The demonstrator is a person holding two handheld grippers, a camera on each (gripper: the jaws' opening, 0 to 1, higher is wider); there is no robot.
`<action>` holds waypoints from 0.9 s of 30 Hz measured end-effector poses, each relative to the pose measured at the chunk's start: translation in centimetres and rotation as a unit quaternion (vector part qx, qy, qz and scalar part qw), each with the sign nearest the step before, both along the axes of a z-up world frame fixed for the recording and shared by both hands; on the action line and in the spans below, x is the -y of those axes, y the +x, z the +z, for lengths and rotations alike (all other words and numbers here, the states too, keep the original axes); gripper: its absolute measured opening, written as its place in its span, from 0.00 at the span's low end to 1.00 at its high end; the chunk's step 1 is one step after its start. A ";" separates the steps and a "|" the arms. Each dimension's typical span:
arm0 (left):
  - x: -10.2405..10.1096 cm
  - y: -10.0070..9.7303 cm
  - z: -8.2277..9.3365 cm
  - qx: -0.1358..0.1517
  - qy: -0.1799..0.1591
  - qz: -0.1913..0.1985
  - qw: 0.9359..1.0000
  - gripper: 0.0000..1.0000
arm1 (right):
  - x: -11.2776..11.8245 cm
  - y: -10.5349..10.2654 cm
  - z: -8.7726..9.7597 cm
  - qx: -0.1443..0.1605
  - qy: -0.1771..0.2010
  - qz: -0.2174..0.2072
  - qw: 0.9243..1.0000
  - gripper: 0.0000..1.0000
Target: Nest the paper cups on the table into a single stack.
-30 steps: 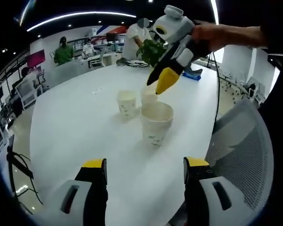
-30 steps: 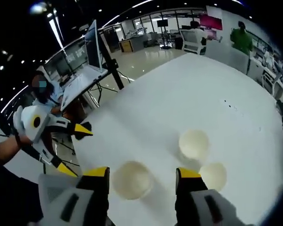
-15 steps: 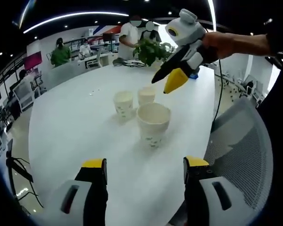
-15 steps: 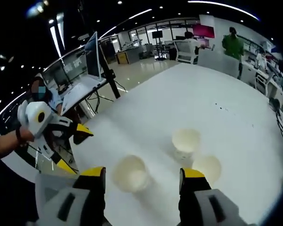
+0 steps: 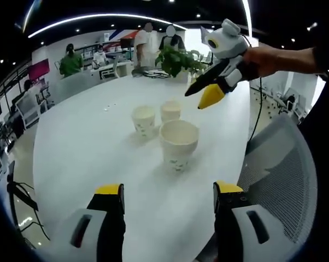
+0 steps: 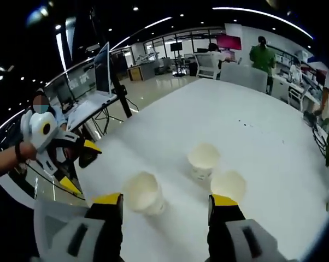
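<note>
Three white paper cups with green print stand loose on my wide white oval bench (image 5: 88, 147): nearest cup (image 5: 178, 143), two smaller-looking ones behind (image 5: 144, 119) (image 5: 170, 110). Both hand-held grippers, left (image 5: 167, 191) and right (image 6: 163, 198), hang spread, empty. They look light and crushable; I'd pinch the rim gently.

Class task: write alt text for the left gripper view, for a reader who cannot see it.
Three empty paper cups stand upright and close together on a white table, none nested. The left gripper points at them, jaws open. The right gripper, in a hand, hangs above and beyond them.
</note>
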State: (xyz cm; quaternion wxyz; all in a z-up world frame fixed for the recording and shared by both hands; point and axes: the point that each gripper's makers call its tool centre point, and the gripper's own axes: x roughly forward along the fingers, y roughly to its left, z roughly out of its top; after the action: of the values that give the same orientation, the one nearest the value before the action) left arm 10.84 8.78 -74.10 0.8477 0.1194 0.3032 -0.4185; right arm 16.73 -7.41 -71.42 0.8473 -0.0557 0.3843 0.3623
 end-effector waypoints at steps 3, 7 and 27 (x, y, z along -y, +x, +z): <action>0.0 -0.1 -0.1 -0.001 -0.001 0.003 1.000 0.64 | 0.5 0.3 -0.1 0.008 -0.005 -0.003 1.000 0.62; -0.1 -0.1 -0.2 -0.003 -0.003 0.007 1.000 0.64 | 1.5 1.1 -0.2 0.015 -0.010 -0.013 1.000 0.61; 0.0 0.1 -0.6 -0.008 -0.004 0.016 1.000 0.64 | 4.0 4.7 -2.3 0.030 -0.111 0.043 0.993 0.55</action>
State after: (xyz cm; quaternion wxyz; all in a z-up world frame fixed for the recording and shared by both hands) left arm 10.90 8.79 -74.74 0.8522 0.1082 0.3100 -0.4074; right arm 21.46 -11.37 -73.74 0.8308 -0.1760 0.3940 0.3515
